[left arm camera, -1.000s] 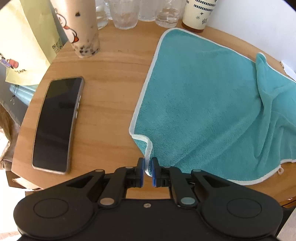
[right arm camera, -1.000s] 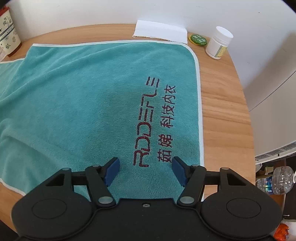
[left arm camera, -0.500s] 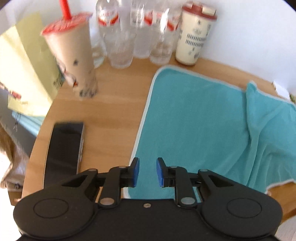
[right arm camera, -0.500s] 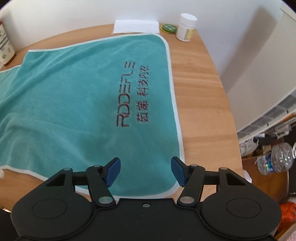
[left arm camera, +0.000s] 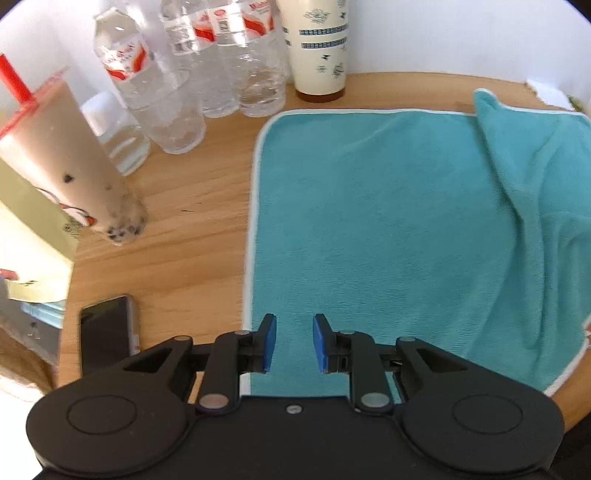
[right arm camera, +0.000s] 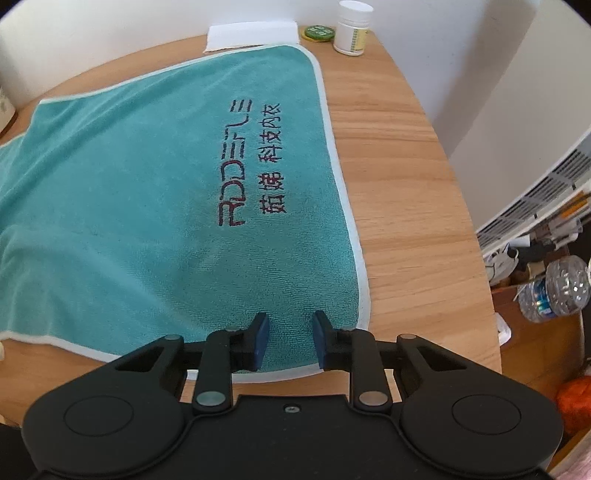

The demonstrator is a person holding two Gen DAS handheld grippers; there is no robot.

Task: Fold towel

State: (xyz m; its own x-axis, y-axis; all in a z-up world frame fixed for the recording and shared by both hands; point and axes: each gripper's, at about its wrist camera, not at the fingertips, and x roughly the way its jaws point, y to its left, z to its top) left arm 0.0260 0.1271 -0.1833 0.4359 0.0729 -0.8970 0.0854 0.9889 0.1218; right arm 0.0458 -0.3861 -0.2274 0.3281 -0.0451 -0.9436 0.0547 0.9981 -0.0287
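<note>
A teal towel (left arm camera: 388, 221) with white trim lies spread on the round wooden table (left arm camera: 192, 229), with a raised fold toward its right side. In the right wrist view the same towel (right arm camera: 147, 177) shows red embroidered lettering. My left gripper (left arm camera: 293, 343) hovers open over the towel's near left edge, nothing between its blue pads. My right gripper (right arm camera: 288, 341) is open above the towel's near right corner, its jaws partly drawn in and holding nothing.
Behind the towel stand several water bottles (left arm camera: 166, 85), a bubble tea cup (left arm camera: 70, 166) and a cream tumbler (left arm camera: 319, 48). A phone (left arm camera: 105, 339) lies near the left edge. A white pill jar (right arm camera: 352, 27), green lid (right arm camera: 319, 32) and folded tissue (right arm camera: 251, 35) sit at the far right.
My left gripper let go of the towel's near corner, opened and moved forward over the towel. My right gripper drew back toward the near right corner and its jaws narrowed.
</note>
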